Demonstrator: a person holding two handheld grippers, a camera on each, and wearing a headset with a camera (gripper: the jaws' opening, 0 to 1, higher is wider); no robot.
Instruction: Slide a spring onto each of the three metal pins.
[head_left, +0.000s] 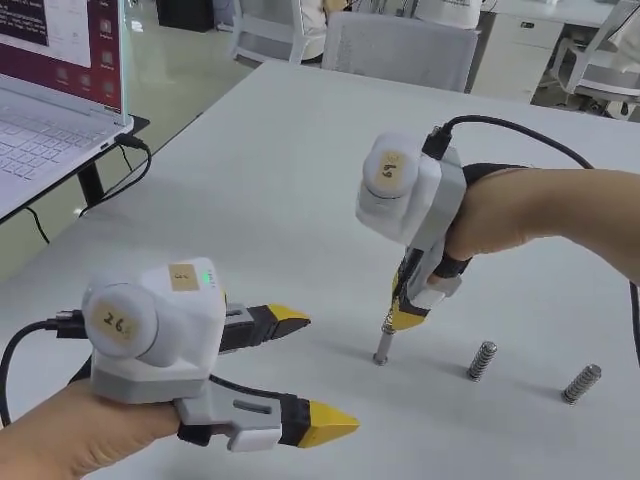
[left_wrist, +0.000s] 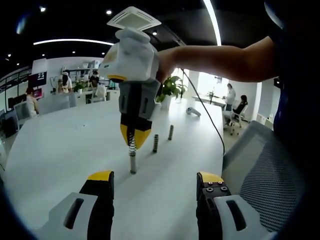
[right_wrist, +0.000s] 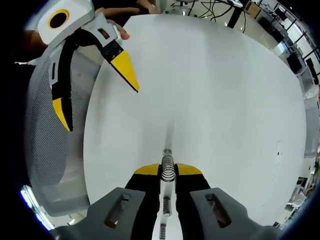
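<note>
Right gripper (right_wrist: 168, 171): fingers pressed together, pinching a spring (left_wrist: 132, 142) between the yellow tips. The gripper points almost straight down at the table (head_left: 300, 180). The spring hangs upright, with its lower end right at the top of a metal pin (head_left: 382, 347) standing on the table. Can't tell whether the coil is actually over the pin tip or just touching it.

Left gripper (left_wrist: 155, 177): fingers spread wide, nothing between them. It is held level above the near edge of the table, aimed at the pin but well apart from it.

Two other springs (head_left: 481, 360) (head_left: 581, 383) stand on the table in a row to the right of the pin, each slightly tilted. They look like they are already on pins, but the coils hide whatever is inside.

A laptop (head_left: 50, 90) sits open on a separate stand at the far left in the head view.
</note>
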